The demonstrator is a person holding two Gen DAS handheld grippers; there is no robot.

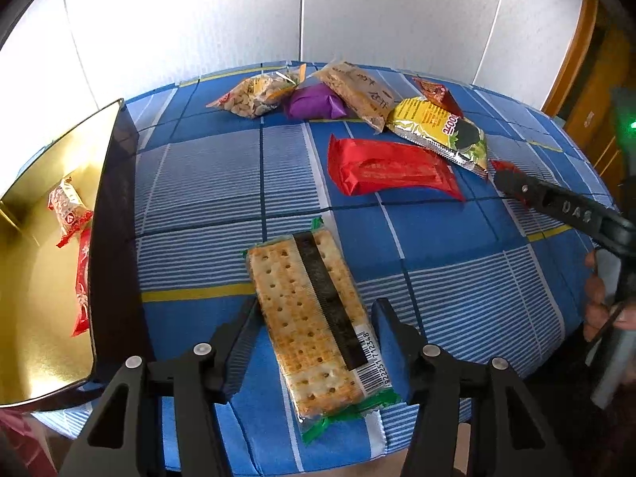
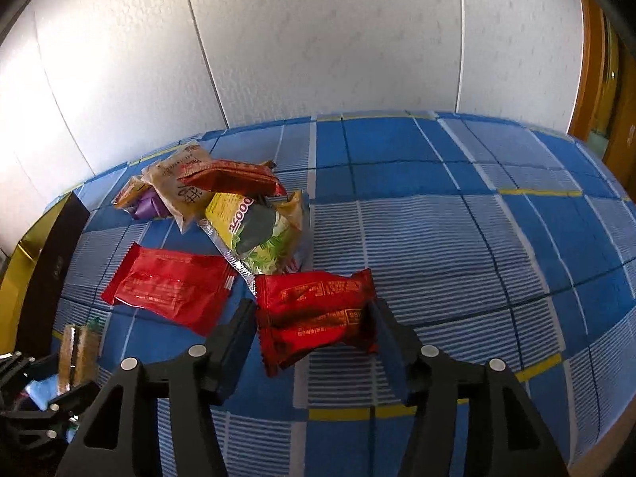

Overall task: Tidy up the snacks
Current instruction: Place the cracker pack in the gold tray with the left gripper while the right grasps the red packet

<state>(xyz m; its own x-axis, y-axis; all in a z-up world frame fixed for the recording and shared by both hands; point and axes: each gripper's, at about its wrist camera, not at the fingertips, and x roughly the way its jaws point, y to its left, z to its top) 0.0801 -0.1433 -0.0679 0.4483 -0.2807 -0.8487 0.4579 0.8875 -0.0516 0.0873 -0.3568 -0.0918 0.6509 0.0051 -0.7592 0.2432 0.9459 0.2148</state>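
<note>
Left gripper [image 1: 314,330]: a clear-wrapped rectangular cracker packet with green ends and a dark stripe [image 1: 314,318] lies flat on the bench covered in blue, white and yellow plaid cloth [image 1: 198,183], its long axis running near to far between the two fingers. The left finger meets the packet's left edge; the right finger stands just beside the barcode edge. Whether the pads press on it cannot be told from this view.

Right gripper [image 2: 314,318]: a crinkled dark red foil snack packet [image 2: 318,310] sits between the fingers, its ends at both pads and its near corner lifted off the cloth. The jaws appear clamped on it.

Left of the cracker packet stands an open black box with a gold-lined interior [image 1: 115,238]; its dark wall runs close alongside the left finger. Inside lie two small red-and-white wrapped snacks [image 1: 69,210].

Far of the grippers, a flat bright red foil packet [image 1: 385,167] lies alone. Beyond it sits a cluster: a yellow and green foil bag [image 1: 441,131], a tan printed pouch [image 1: 357,91], a purple wrapped bundle [image 1: 314,101], a clear bag of nuts [image 1: 254,95] and a red-brown packet [image 1: 433,91], several overlapping.

Open room: the cloth to the right of the dark red packet is bare to the bench's curved right and far edges. The near edge lies directly under both grippers. A pale wall panel [image 2: 318,39] backs the far edge.
</note>
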